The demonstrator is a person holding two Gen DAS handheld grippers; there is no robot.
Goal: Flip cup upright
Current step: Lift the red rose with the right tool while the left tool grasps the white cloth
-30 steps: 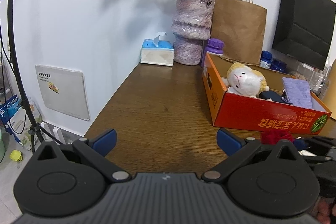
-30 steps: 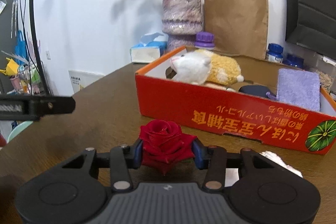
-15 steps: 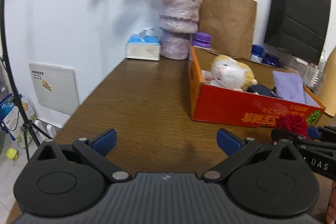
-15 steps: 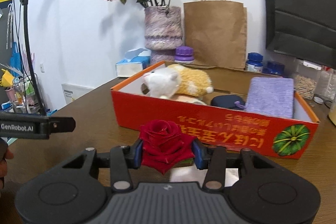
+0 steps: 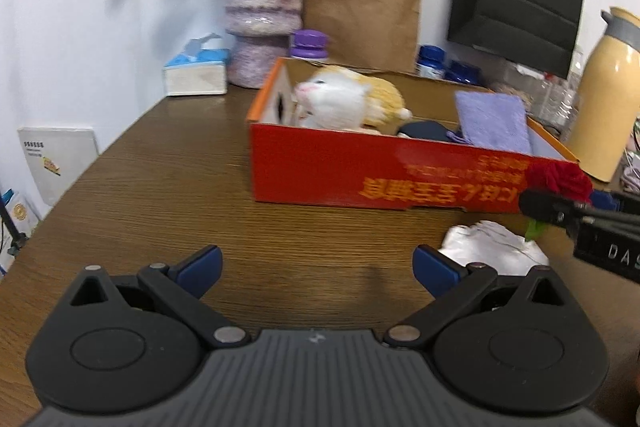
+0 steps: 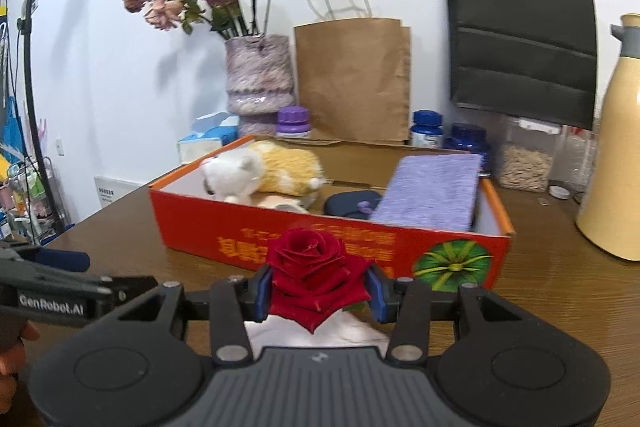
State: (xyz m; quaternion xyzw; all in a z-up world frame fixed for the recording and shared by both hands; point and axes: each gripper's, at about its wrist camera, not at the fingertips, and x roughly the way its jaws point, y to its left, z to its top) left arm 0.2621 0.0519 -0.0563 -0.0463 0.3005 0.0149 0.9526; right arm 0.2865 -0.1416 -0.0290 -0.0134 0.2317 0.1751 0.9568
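Note:
No cup shows in either view. My right gripper (image 6: 320, 291) is shut on a red rose (image 6: 316, 267), its blue pads pressing the bloom from both sides. It hovers over a crumpled white cloth (image 6: 360, 331) in front of the red box (image 6: 400, 247). In the left wrist view the rose (image 5: 560, 179) and the right gripper (image 5: 556, 207) sit at the right edge. My left gripper (image 5: 316, 265) is open above the bare wooden table (image 5: 180, 187), with nothing between its fingers. The white cloth (image 5: 492, 247) lies just beyond its right finger.
The red box (image 5: 320, 171) holds a plush toy (image 5: 344, 99), a dark pouch and a purple cloth (image 5: 492, 123). Behind stand a vase (image 5: 262, 11), a tissue box (image 5: 196, 71), a brown bag (image 5: 360, 7), a black bag, bottles and a yellow jug (image 5: 608, 95). The table edge runs along the left.
Both views have slid to the right along the table, so the box sits nearer the middle and the yellow jug has come into view. The rose stays clamped in the right gripper.

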